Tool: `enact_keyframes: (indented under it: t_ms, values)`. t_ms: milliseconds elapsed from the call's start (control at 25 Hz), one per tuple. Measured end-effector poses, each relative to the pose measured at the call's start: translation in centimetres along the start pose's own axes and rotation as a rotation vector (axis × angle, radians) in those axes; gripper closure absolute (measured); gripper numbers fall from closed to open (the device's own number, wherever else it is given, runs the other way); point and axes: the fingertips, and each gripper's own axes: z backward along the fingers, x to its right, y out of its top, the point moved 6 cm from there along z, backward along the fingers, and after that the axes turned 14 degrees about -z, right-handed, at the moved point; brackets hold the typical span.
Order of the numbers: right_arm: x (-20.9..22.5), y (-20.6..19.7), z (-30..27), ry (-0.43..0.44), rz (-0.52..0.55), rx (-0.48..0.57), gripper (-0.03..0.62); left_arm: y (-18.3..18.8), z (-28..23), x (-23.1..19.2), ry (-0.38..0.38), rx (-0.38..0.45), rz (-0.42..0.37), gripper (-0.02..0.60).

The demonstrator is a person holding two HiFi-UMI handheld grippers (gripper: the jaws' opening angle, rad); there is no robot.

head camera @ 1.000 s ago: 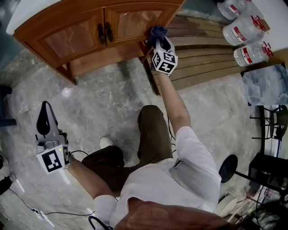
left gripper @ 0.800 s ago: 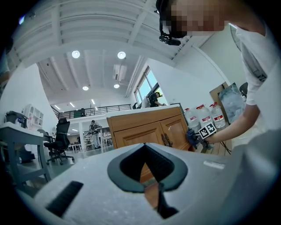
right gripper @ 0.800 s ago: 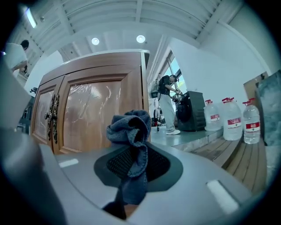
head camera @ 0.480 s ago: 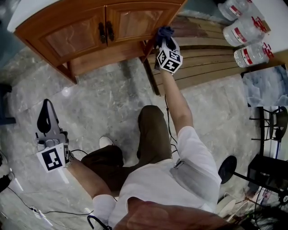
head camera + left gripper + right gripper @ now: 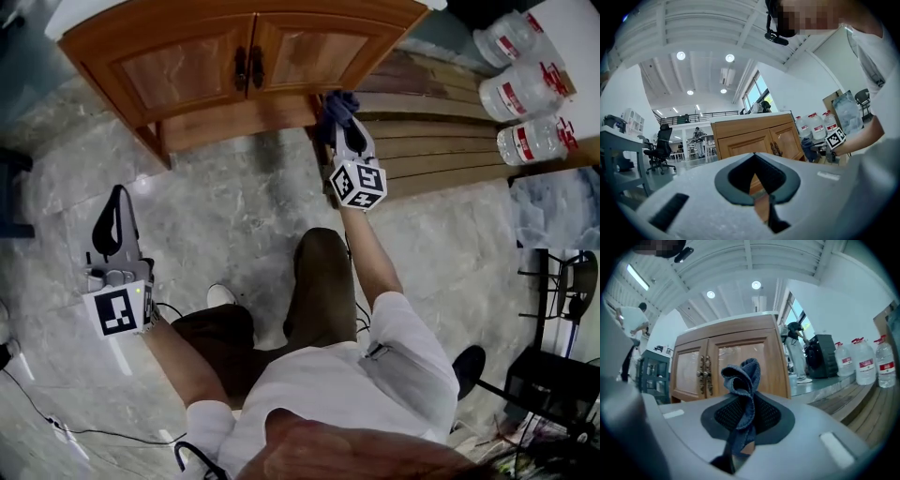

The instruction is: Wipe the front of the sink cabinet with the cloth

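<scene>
1. Head view. Compared with a second ago, the right tongs (image 5: 345, 131) have slid down the picture from the right door's edge. They now sit at the lower right corner of the brown wooden sink cabinet (image 5: 187, 75), and the crumpled blue cloth (image 5: 339, 101) is at that corner too. I cannot tell whether the cloth touches the wood. The left tongs (image 5: 114, 211) hang at middle left over the grey marble floor (image 5: 234, 216), well apart from the cabinet. Pale wooden slats (image 5: 441, 141) lie just right of the corner, and clear water bottles with red labels (image 5: 525, 94) stand at upper right. A stroke that runs wide would probably slip off the cabinet front onto the slats.

2. Left gripper view. These tongs are together with nothing between them. The cabinet fills the centre behind them. A black office chair (image 5: 661, 147) stands far off at left, out of the way.

3. Right gripper view. The tongs are clamped on the cloth, and a loose bunch of it stands above them. Only a narrow fold looks pinched, so a hard drag across the wood could pull it free. The dark metal door handles (image 5: 704, 376), left of the cloth, could snag that bunch on a leftward pass.
</scene>
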Motion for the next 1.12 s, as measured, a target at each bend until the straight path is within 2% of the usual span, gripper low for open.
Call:
enact_keyframes:
  t_ms: [120, 240, 360, 440, 560, 640, 680, 880, 1000, 1120]
  values:
    - [-4.0, 0.4, 1.3, 0.176, -0.041, -0.07, 0.522, 0.1, -0.6, 0.5, -0.015, 0.006, 0.003, 0.577]
    - [-7.2, 2.2, 2.9, 0.354, -0.014, -0.101, 0.522, -0.6, -1.4, 0.7, -0.034, 0.011, 0.021, 0.577]
    - [-9.8, 3.2, 4.7, 0.517, 0.038, -0.124, 0.522, -1.6, -3.0, 1.3, -0.093, 0.047, 0.148, 0.577]
    - [-10.9, 3.1, 5.8, 0.572, 0.093, -0.143, 0.522, -1.9, -4.6, 2.2, -0.162, 0.097, 0.257, 0.577]
    - [-12.2, 3.8, 7.5, 0.561, 0.171, -0.181, 0.523, -1.7, -7.2, 3.7, -0.267, 0.166, 0.414, 0.577]
    - [-13.2, 5.4, 8.2, 0.544, 0.165, -0.202, 0.522, -0.8, -8.1, 3.8, -0.298, 0.219, 0.529, 0.577]
    - [-13.6, 6.7, 8.4, 0.536, 0.155, -0.211, 0.523, -0.1, -8.3, 3.8, -0.304, 0.236, 0.558, 0.577]
    - [-15.6, 16.4, 10.2, 0.483, 0.122, -0.224, 0.526, 6.5, -7.5, 3.5, -0.336, 0.226, 0.562, 0.577]
    - [-17.2, 23.4, 12.1, 0.452, 0.103, -0.203, 0.526, 12.4, -6.1, 2.3, -0.389, 0.201, 0.51, 0.577]
    - [-18.9, 31.1, 13.8, 0.433, 0.071, -0.182, 0.526, 19.9, -4.9, -0.7, -0.403, 0.186, 0.458, 0.577]
